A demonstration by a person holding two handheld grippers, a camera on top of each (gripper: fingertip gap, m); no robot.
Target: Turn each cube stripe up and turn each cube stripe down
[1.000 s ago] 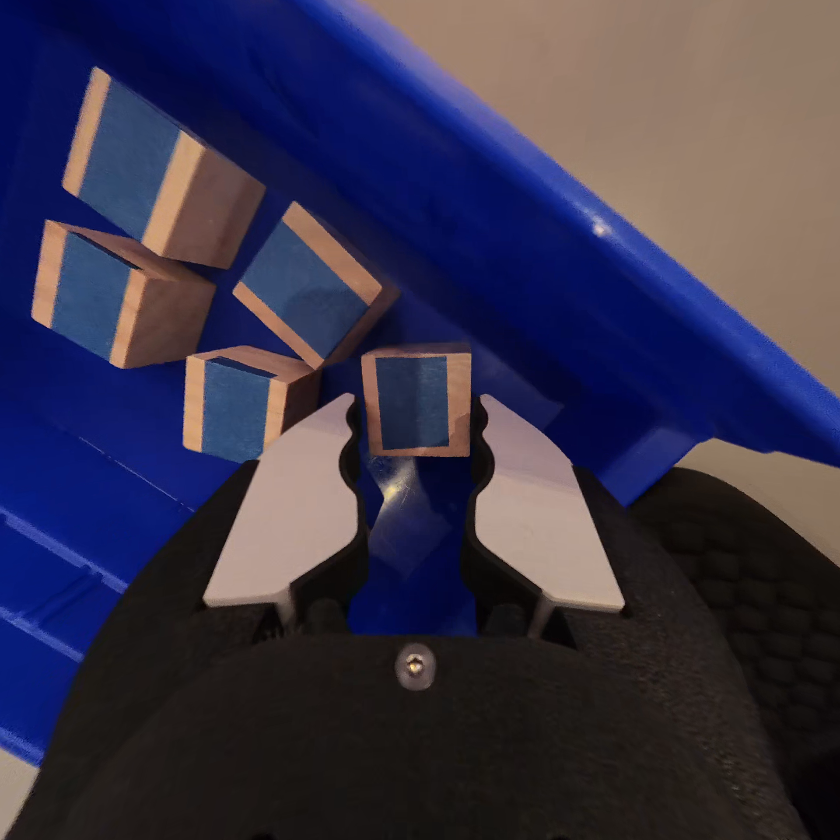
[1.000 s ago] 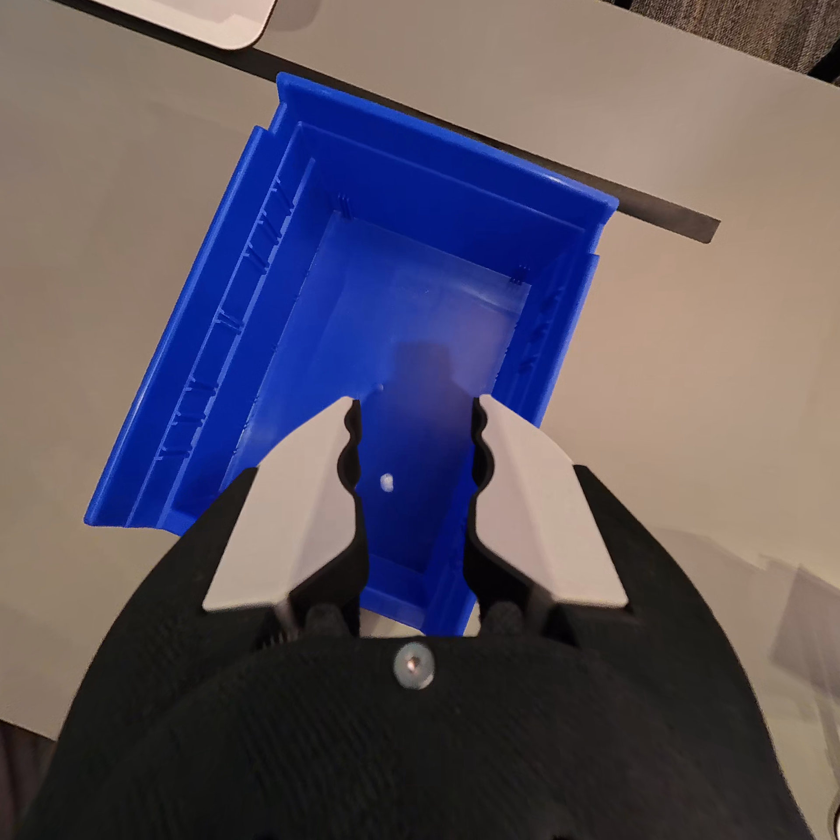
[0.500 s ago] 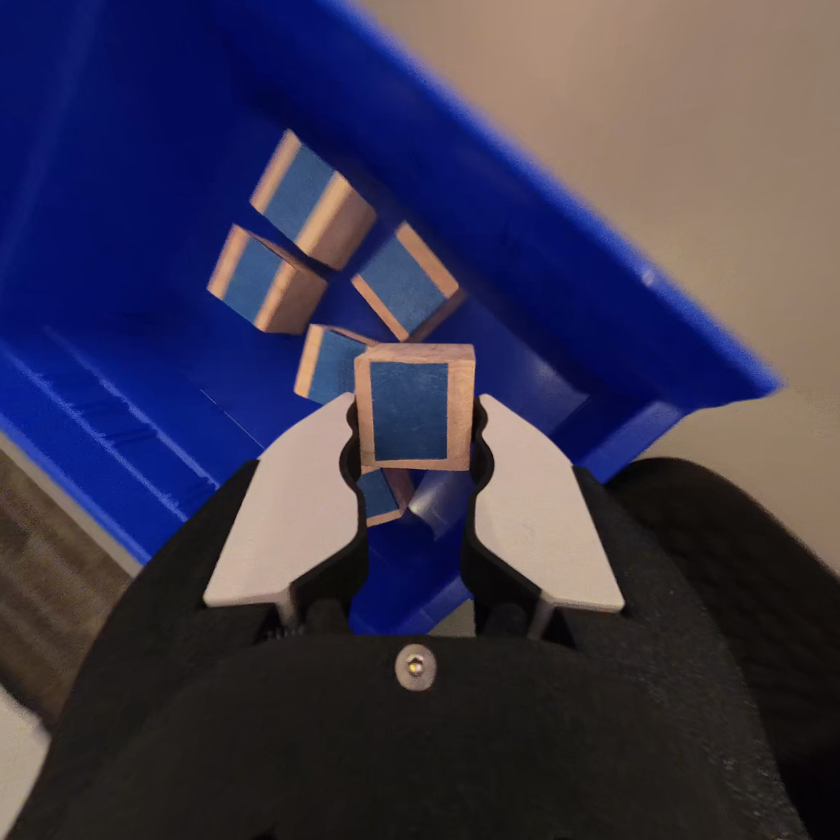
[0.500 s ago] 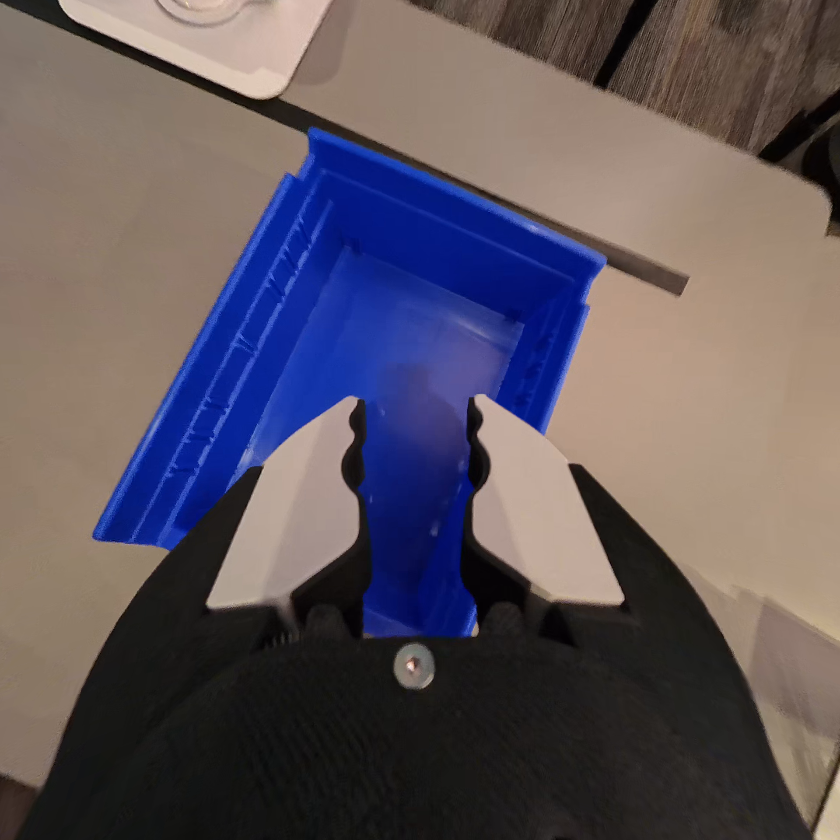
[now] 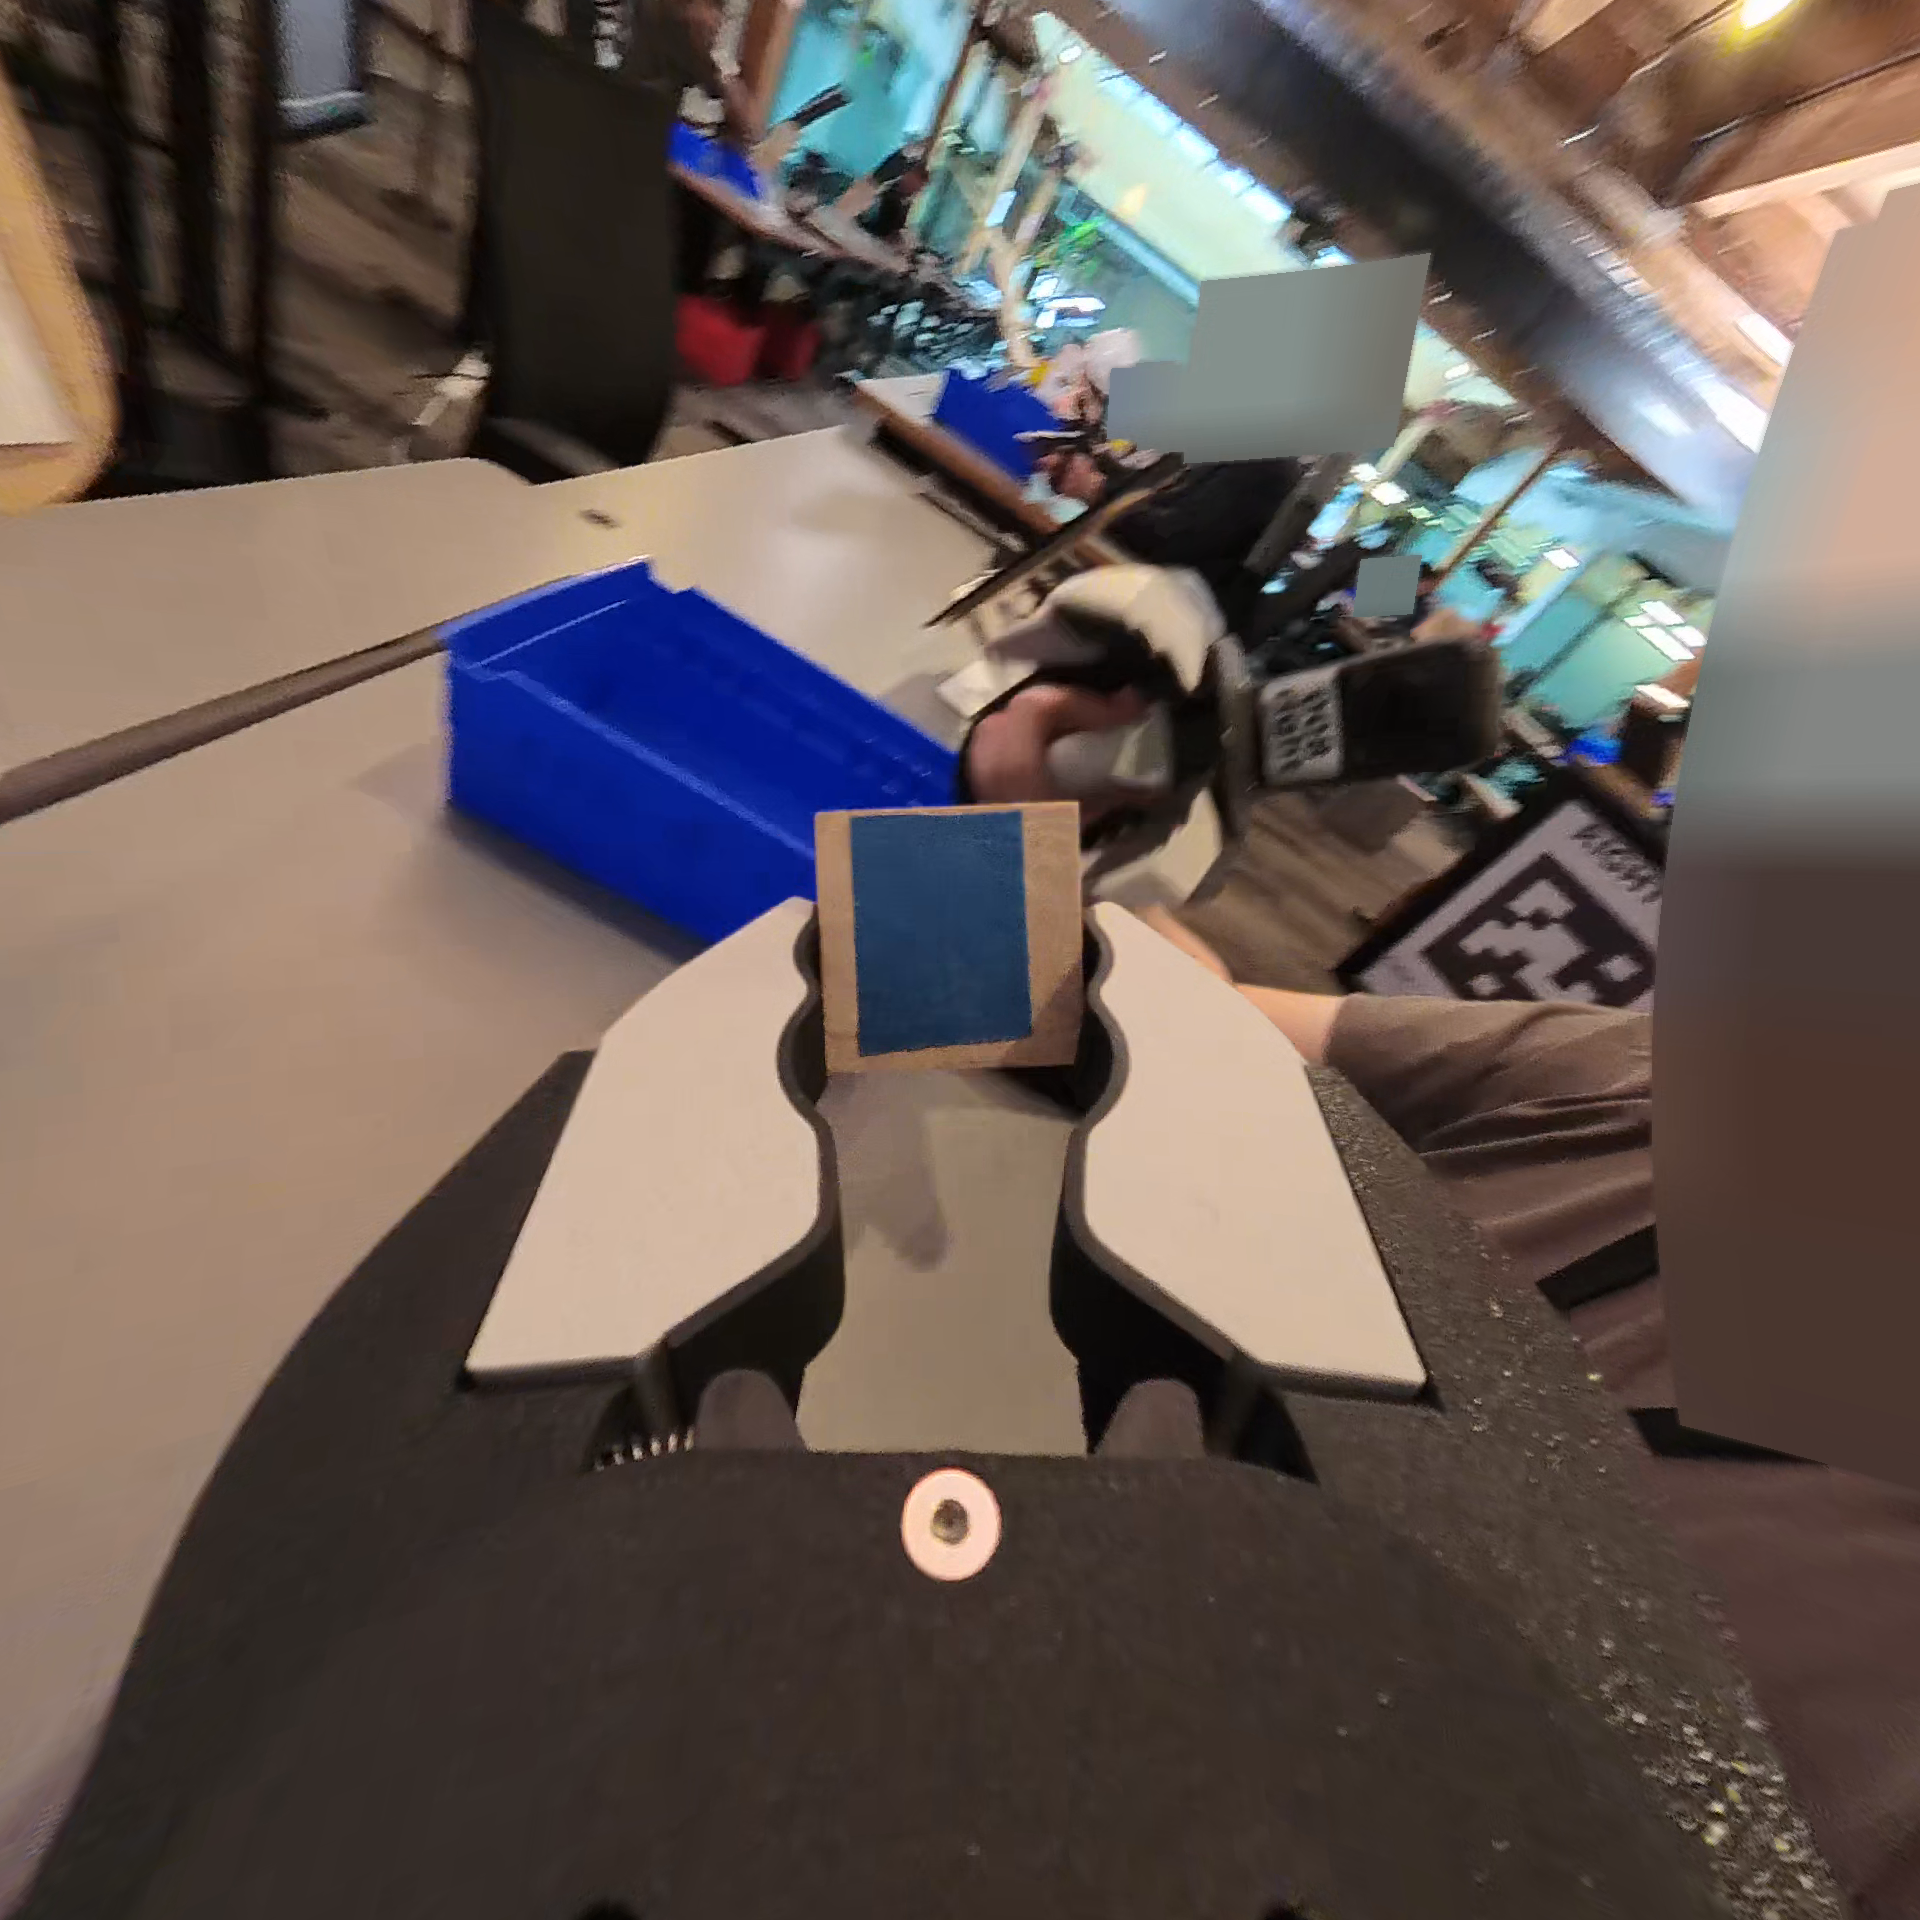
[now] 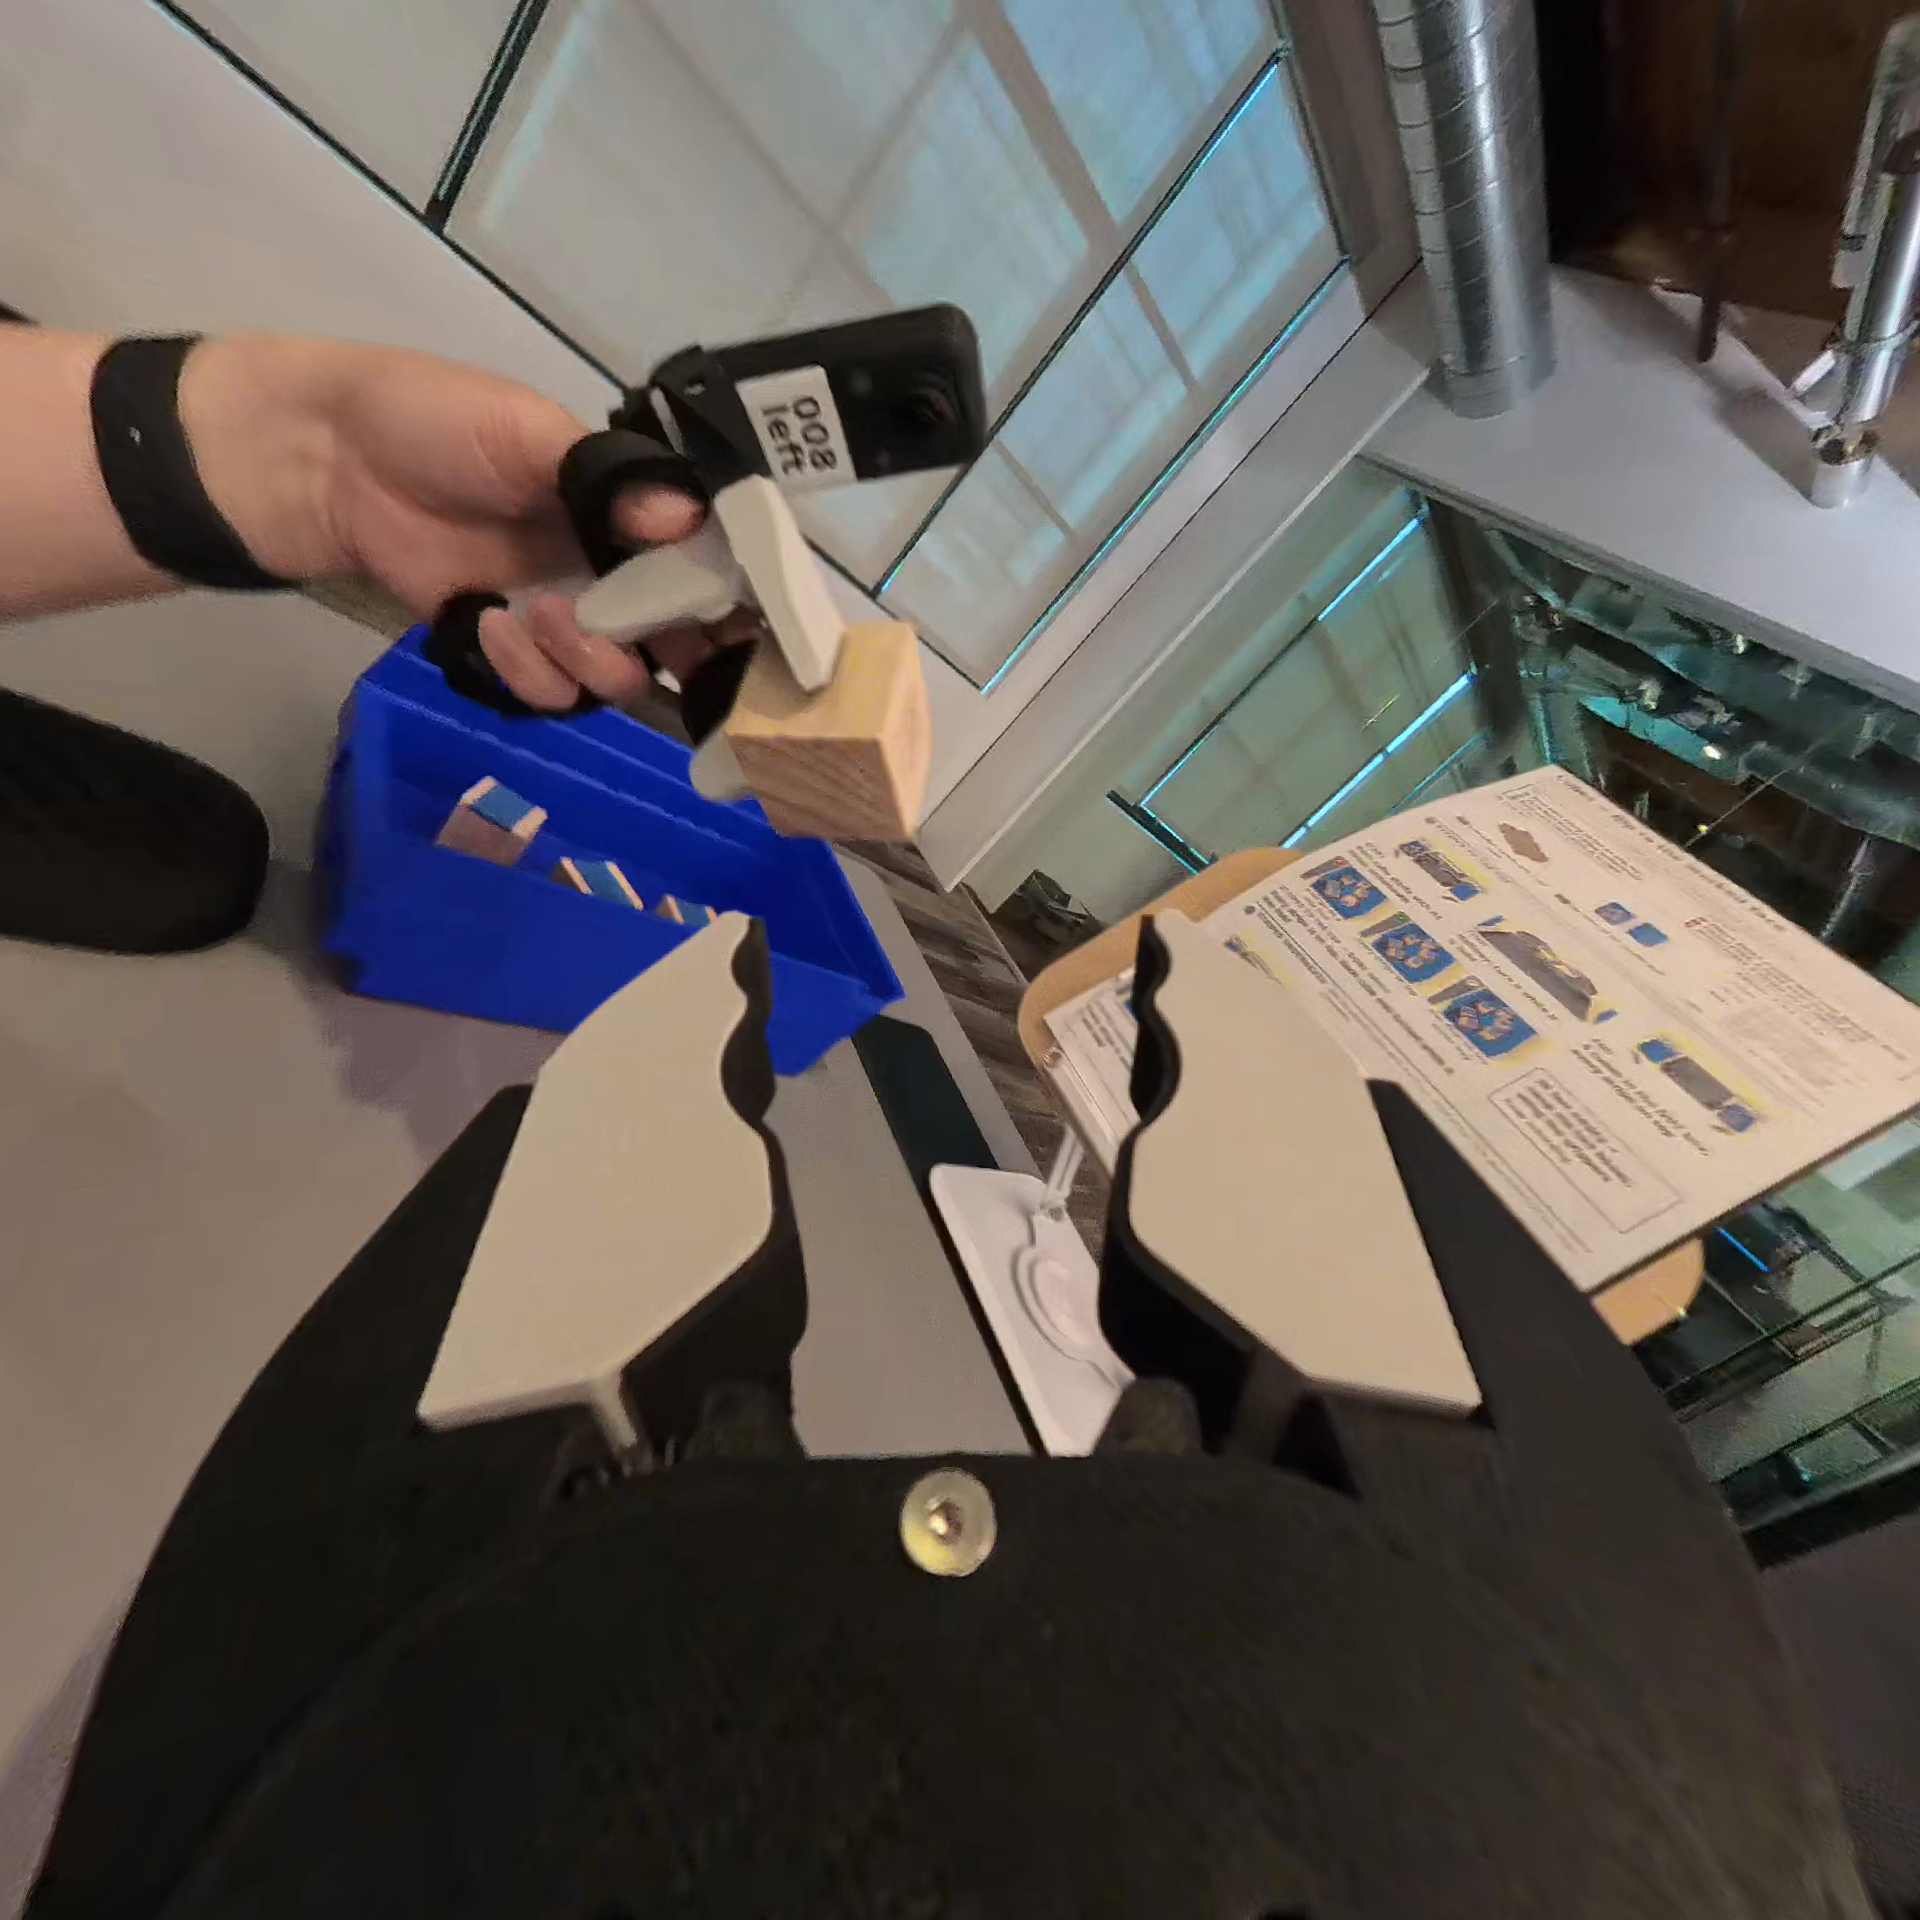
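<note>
My left gripper (image 5: 948, 920) is shut on a wooden cube (image 5: 940, 935) and holds it in the air, its blue stripe facing the camera. In the right wrist view the left gripper (image 6: 769, 696) holds that cube (image 6: 842, 758) above a blue bin (image 6: 520, 966), with plain wood sides showing. Several striped cubes (image 6: 494, 821) lie in that bin. My right gripper (image 6: 943, 935) is open and empty, below and to the right of the held cube. It also shows in the left wrist view (image 5: 1143, 665), held by a hand.
A second blue bin (image 5: 623, 790) stands on the grey table (image 5: 260, 987); its inside is only partly visible. A printed sheet on a wooden board (image 6: 1507, 997) is at the right, with a white tray (image 6: 1039, 1278) below it. A dark sleeve (image 5: 1507, 1081) reaches in from the right.
My left gripper has lifted the cube out of the bin and swung up level. My right gripper has risen away from the empty bin, turned toward the left gripper, and its jaws have opened wider.
</note>
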